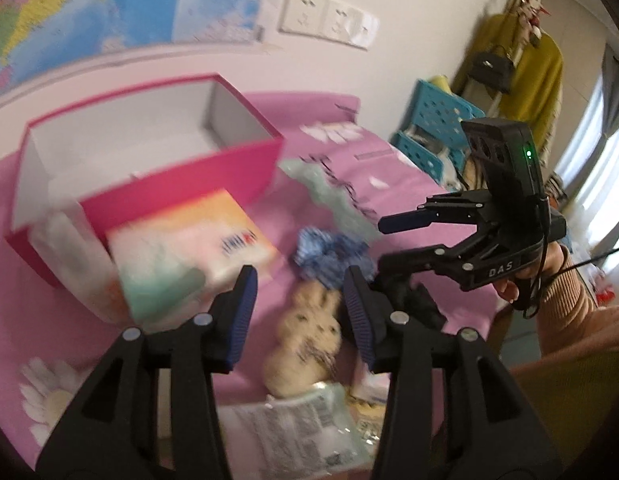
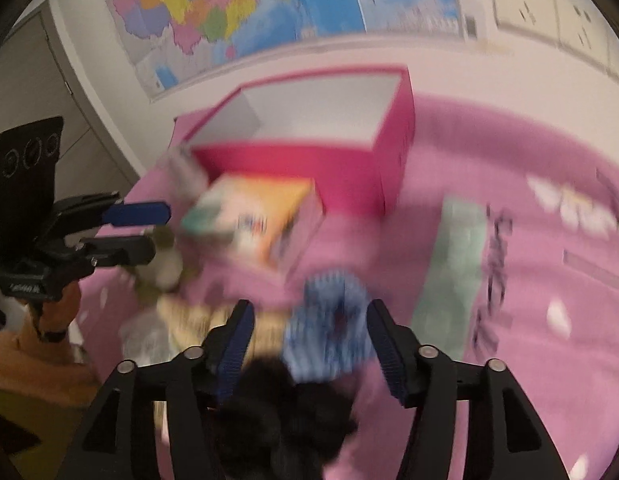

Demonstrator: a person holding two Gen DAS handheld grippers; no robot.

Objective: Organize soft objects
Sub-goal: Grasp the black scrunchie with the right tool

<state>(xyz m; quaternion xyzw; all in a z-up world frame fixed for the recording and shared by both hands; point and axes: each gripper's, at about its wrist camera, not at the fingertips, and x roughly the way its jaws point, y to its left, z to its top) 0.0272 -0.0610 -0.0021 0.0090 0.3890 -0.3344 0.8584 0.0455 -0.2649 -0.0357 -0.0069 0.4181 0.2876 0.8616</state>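
An open pink box [image 1: 197,176] with a white inside stands on the pink bed; it also shows in the right wrist view [image 2: 309,160]. A tissue pack [image 1: 189,252] leans against its front. A blue fluffy scrunchie [image 1: 329,252] and a beige plush bunny [image 1: 309,336] lie in front of my left gripper [image 1: 297,320], which is open and empty above the bunny. My right gripper [image 2: 309,340] is open, above the blue scrunchie [image 2: 329,316] and a black fluffy item [image 2: 277,412]. The right gripper also shows in the left wrist view [image 1: 389,240].
A clear plastic packet with printed text [image 1: 293,428] lies near the bunny. A pale green cloth [image 2: 453,264] lies on the bed to the right. A blue plastic rack [image 1: 433,132] and hanging yellow clothes [image 1: 521,72] stand beyond the bed. A map hangs on the wall [image 2: 269,8].
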